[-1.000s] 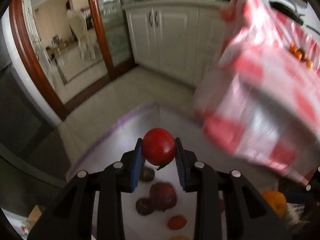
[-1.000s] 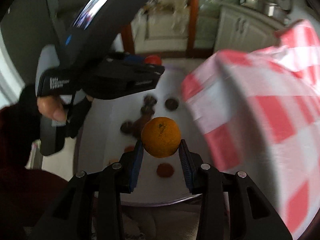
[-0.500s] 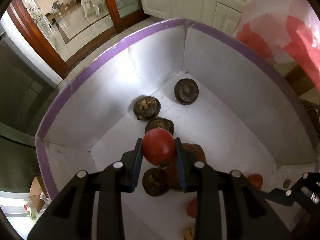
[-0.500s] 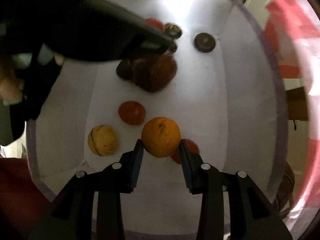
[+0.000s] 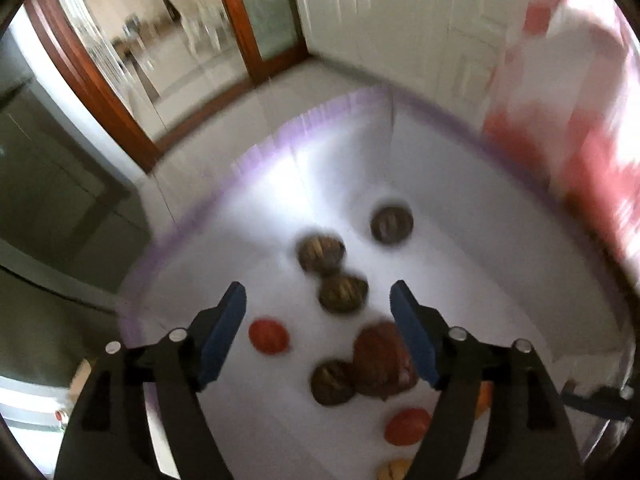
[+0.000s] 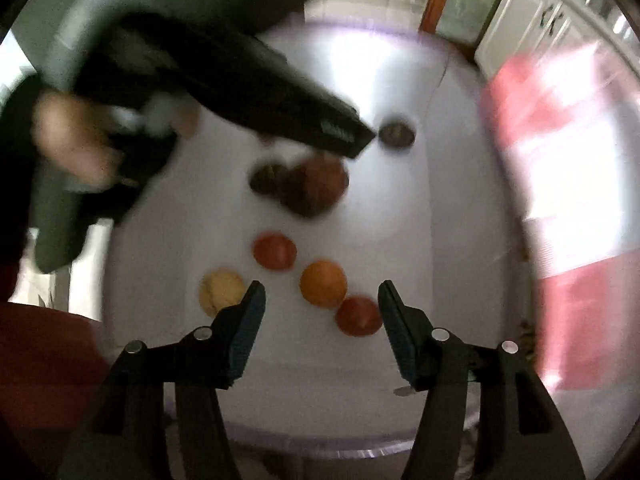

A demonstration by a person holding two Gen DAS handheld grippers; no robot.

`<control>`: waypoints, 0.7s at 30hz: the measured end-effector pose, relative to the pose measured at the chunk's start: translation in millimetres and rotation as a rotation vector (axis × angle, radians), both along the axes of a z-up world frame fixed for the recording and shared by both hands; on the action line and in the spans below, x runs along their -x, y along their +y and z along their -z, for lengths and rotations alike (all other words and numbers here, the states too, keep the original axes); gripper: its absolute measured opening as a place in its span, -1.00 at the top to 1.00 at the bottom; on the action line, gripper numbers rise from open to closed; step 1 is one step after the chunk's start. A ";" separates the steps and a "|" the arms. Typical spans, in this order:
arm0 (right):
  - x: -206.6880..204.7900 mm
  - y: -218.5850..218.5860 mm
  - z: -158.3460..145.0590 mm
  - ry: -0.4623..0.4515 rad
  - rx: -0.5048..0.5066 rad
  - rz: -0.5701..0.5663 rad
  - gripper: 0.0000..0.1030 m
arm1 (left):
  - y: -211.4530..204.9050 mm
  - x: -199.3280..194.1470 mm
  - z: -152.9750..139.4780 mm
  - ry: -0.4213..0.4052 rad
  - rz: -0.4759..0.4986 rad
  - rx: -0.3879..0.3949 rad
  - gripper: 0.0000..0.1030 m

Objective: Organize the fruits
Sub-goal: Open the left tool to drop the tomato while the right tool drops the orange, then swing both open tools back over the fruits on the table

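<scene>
Red-and-white checked cloth (image 5: 568, 92) is hanging over the surface at the right of a blurred kitchen with white cabinets (image 5: 400, 12) and a wood-framed glass door (image 5: 256, 16) at the far side. A white box with a purple rim (image 5: 192, 220) is sitting on the floor below, holding dark brown fruits (image 5: 343, 292), a red tomato (image 5: 269, 336) at the left, another tomato (image 6: 359, 316), an orange (image 6: 323, 283) and a yellowish fruit (image 6: 222, 292). The left tongs (image 5: 318, 300) and right tongs (image 6: 321, 300) are both hanging spread wide above the box, gripping nothing, with the orange lying on the box floor between the right tongs' fingers.
</scene>
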State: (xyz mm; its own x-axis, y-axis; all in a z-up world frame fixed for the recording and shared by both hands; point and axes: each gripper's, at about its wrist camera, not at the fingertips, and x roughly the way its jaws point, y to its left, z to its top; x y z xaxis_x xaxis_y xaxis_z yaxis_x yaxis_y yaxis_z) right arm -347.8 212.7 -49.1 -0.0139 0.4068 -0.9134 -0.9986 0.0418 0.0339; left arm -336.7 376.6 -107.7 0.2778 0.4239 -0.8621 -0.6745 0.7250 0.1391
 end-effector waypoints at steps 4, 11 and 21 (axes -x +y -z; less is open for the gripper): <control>-29.0 -46.4 -95.9 0.027 -0.306 0.065 -0.36 | -18.9 -9.8 -83.8 -0.203 0.019 -0.199 -0.80; -114.6 -167.1 -175.0 -0.179 -0.580 0.407 -0.68 | -117.7 -72.1 -214.9 -0.620 0.269 -0.284 -0.97; -305.5 -331.2 -126.5 -0.190 -0.499 1.060 -0.69 | -278.1 -318.3 -191.5 -0.625 0.573 0.057 -0.97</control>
